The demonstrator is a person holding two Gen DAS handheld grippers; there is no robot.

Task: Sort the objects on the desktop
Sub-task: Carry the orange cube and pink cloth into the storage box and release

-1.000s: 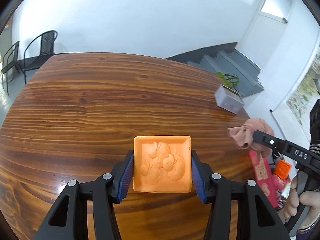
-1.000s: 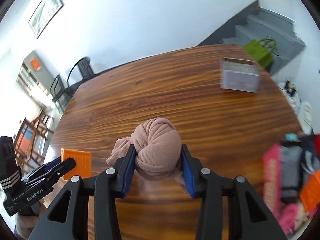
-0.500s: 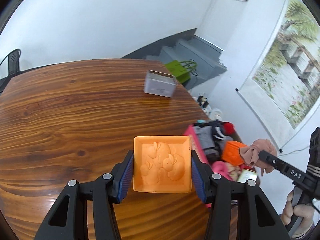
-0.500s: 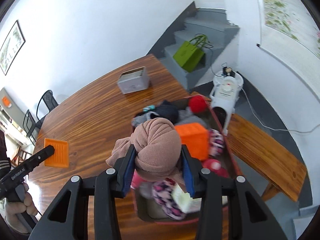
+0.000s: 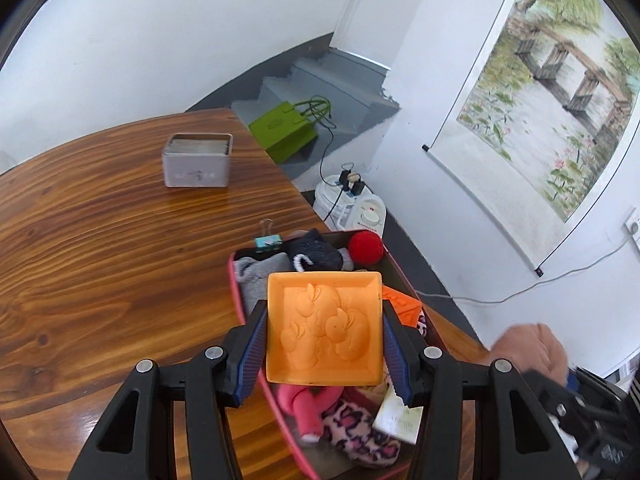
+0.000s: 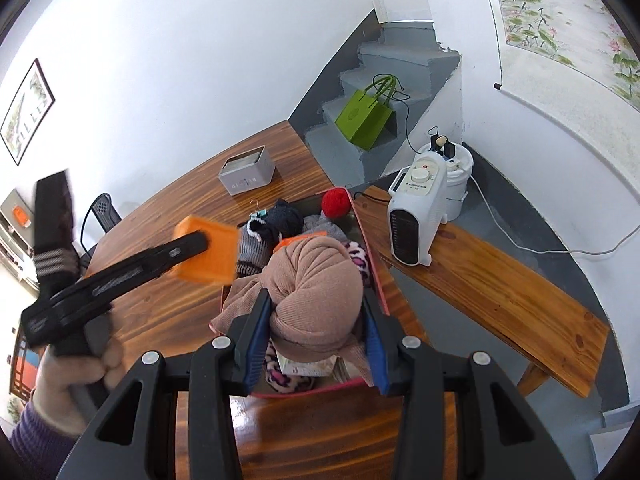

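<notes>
My left gripper (image 5: 323, 342) is shut on a square orange dish (image 5: 323, 329) with raised ducks, held above the pink-rimmed box (image 5: 235, 285) at the table's right end. My right gripper (image 6: 316, 320) is shut on a knotted tan cloth (image 6: 316, 280), also held over that box (image 6: 383, 292). The right wrist view shows the left gripper (image 6: 200, 246) with the orange dish (image 6: 214, 254) to the left of the cloth. In the left wrist view the cloth (image 5: 532, 346) appears blurred at the right. The box holds socks, a red ball (image 5: 365, 248), an orange block (image 5: 402, 308) and other small items.
A grey tin (image 5: 197, 165) stands on the wooden table (image 5: 100, 248) farther back. A binder clip (image 5: 269, 240) lies by the box's far end. Right of the table are a wooden bench (image 6: 500, 280) with a white heater (image 6: 416, 216), stairs, and a green bag (image 6: 366, 120).
Both grippers have swung right, from over the bare table to over the box. The dish and the cloth stay held. The two grippers are now closer together.
</notes>
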